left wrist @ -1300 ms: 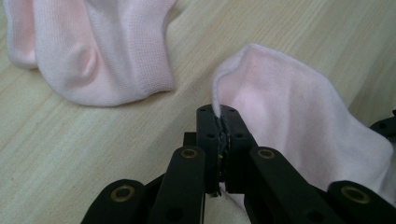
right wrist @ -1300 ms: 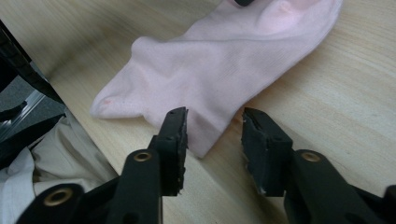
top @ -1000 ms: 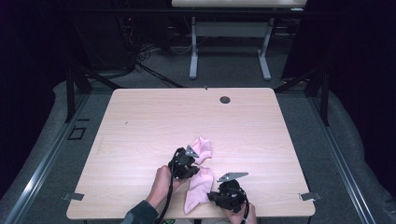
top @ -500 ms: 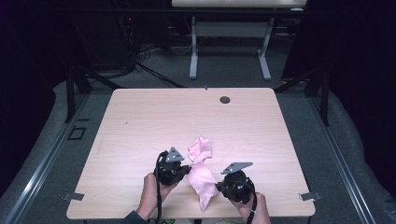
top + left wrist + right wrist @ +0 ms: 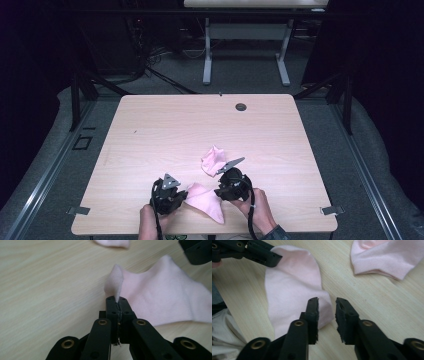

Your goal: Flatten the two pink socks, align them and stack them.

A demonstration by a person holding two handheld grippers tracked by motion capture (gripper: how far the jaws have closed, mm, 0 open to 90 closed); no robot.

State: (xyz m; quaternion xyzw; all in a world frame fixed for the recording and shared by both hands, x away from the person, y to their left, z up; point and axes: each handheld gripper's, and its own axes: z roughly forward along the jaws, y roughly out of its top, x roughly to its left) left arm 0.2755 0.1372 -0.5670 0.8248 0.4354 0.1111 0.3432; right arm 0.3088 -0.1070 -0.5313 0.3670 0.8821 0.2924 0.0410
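Two pink socks point(image 5: 206, 201) point(image 5: 213, 160), two grippers point(image 5: 181, 196) point(image 5: 220, 190)

Dark room; grey carpet point(image 5: 45, 165); white-legged table point(image 5: 245, 45) behind the wooden table point(image 5: 165, 130).

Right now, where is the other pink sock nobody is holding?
High view: the loose sock lies mid-table, just beyond the right gripper and the held sock.

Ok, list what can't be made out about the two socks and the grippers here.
- Near sock: in the high view, its ends lie under the left gripper and right gripper.
- Far sock: cut off by the top edge in the right gripper view.
- Sock's pinched edge: hidden between the shut jaws in the left gripper view.
- Table hole: too small to see into.
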